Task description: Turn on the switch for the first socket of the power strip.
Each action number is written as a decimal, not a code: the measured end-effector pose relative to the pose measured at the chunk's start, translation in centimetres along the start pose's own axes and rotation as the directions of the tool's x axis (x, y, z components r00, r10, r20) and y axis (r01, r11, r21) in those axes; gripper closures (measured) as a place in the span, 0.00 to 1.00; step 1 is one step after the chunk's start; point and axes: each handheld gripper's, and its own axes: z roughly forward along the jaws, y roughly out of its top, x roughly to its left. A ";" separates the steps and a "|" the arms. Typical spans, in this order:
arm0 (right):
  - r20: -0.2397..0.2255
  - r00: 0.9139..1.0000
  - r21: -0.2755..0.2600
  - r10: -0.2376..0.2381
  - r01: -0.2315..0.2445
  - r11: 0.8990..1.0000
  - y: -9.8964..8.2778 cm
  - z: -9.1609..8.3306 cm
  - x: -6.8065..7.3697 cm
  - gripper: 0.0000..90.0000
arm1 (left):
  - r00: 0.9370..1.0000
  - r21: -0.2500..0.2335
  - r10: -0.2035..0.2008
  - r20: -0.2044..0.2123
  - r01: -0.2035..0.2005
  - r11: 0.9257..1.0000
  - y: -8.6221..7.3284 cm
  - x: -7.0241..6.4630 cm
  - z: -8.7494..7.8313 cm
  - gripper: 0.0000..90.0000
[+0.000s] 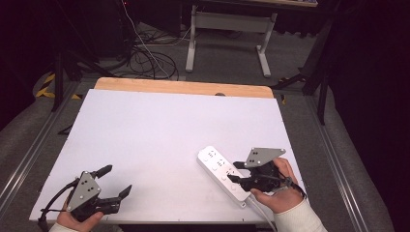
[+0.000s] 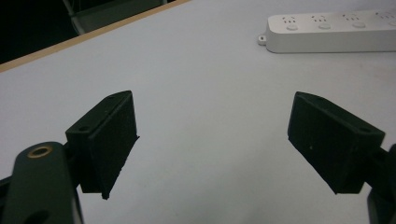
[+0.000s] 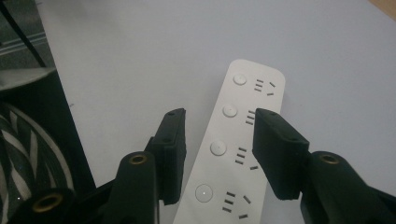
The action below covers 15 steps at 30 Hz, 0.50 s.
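— What's the right claw [image 3: 219,154] up to over there?

— It's poised over the white power strip [image 3: 238,140], which lies flat near the right front corner of the counter [image 1: 159,130], its cord trailing off the near edge. From the right gripper view the two black jaws stand partly spread, one to each side of the strip's width, level with the middle pair of round switch buttons. I can't see either pad pressing on the plastic, so I'd call it a straddle and not a pinch.

— So it's about to grab it?

— That's my guess: it looks like the lining-up stage, the grip itself not yet made. Next it would need to come down until the pads sit beside the strip's long edges, then squeeze evenly across the width. The body is smooth and hard, so an off-centre bite could let it pivot or skid.

— And the other hand?

— The left claw [image 1: 115,182] rests at the near left corner of the counter, well apart from the strip, jaws spread wide with nothing between them. It seems to be waiting.
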 end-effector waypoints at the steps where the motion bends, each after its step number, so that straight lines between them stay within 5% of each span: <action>1: 0.004 1.000 -0.007 0.004 -0.004 1.000 -0.1 0.0 0.0 0.60 | 1.000 0.000 0.000 0.000 0.000 1.000 0.0 0.0 0.0 0.18; 8: 0.030 0.999 -0.140 -0.022 0.026 0.990 -0.6 -0.4 -0.4 0.35 | 1.000 -0.003 0.000 -0.005 0.000 1.000 0.0 0.0 -0.1 0.18; 15: 0.043 0.997 -0.224 0.057 -0.046 0.973 -1.7 -0.4 -1.4 0.13 | 1.000 -0.004 -0.006 -0.005 0.006 1.000 -0.1 0.0 -0.2 0.18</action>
